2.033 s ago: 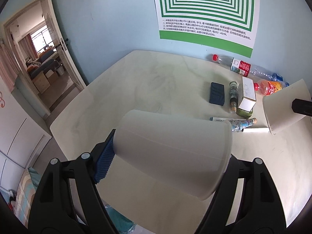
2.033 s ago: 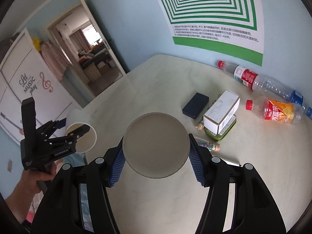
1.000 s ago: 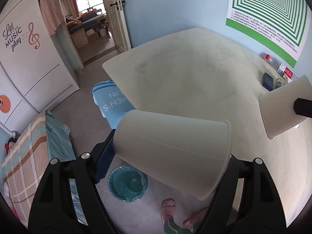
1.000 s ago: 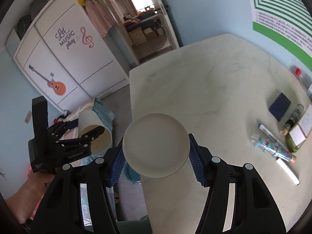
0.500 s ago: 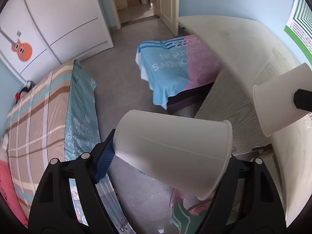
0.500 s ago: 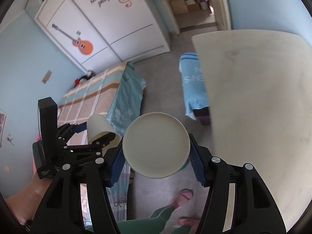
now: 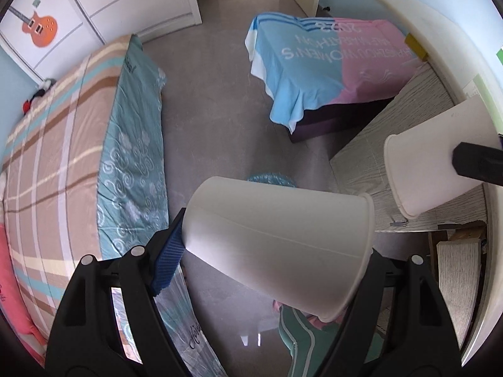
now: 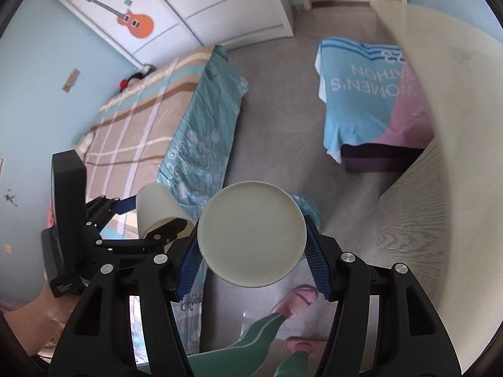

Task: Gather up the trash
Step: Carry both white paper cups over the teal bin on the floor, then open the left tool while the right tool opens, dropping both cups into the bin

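Sideways cup (image 7: pixel 279 245), mouth rightward, in left tongs (image 7: pixel 270 251)

Both wrist cams are aimed steeply down at floor (image 7: pixel 217 119); bed (image 8: pixel 163 116) & teal bin (image 7: pixel 272 179) are shared.

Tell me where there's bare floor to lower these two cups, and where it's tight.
Widest bare floor lies between the plaid bed and the blue-pink covered bench, running to the white wardrobe. Tight directly below: the teal bin sits mostly hidden behind both cups, with the person's slippers and the table's grey side close by.
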Motion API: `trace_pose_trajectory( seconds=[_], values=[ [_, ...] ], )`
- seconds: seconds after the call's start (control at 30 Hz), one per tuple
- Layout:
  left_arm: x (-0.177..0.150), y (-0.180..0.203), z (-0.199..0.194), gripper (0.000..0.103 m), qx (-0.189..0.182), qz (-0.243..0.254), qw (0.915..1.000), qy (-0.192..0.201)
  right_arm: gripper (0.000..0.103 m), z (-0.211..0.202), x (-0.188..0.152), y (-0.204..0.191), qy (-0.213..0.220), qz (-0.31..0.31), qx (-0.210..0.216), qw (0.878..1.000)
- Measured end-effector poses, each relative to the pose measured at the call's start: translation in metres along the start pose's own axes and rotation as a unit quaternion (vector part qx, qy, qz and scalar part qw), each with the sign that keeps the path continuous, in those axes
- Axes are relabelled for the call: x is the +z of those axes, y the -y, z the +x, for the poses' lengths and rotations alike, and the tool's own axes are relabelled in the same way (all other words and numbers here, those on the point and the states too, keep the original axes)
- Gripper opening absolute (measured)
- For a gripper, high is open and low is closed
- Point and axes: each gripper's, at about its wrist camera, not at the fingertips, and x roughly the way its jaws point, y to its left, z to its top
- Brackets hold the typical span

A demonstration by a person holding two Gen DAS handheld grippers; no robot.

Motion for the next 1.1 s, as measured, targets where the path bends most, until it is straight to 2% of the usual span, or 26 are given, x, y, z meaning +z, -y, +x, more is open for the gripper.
trace_pose_trajectory(
  seconds=[0.23, 0.33, 0.73, 0.87, 1.1],
  values=[
    [-0.006, -0.001, 0.050, 0.075, -0.012, 0.014, 0.9986, -0.049, 0.060, 0.061, -0.005, 0.011, -0.042, 0.009, -0.015, 0.999],
    [-0.006, -0.003, 0.066, 0.075, -0.011, 0.019, 0.9982, -0.057, 0.060, 0.091, -0.010, 0.021, -0.059, 0.022, -0.019, 0.998],
    [-0.024, -0.011, 0.180, 0.075, -0.031, 0.025, 0.9896, -0.138, 0.060, 0.214, -0.034, 0.062, -0.125, 0.052, -0.023, 0.990],
    [-0.028, -0.012, 0.204, 0.075, -0.019, 0.035, 0.9867, -0.158, 0.061, 0.249, -0.041, 0.070, -0.139, 0.060, -0.024, 0.988],
    [-0.035, -0.004, 0.231, 0.076, -0.023, 0.053, 0.9845, -0.165, 0.061, 0.287, -0.044, 0.076, -0.156, 0.061, -0.036, 0.985]
  ],
)
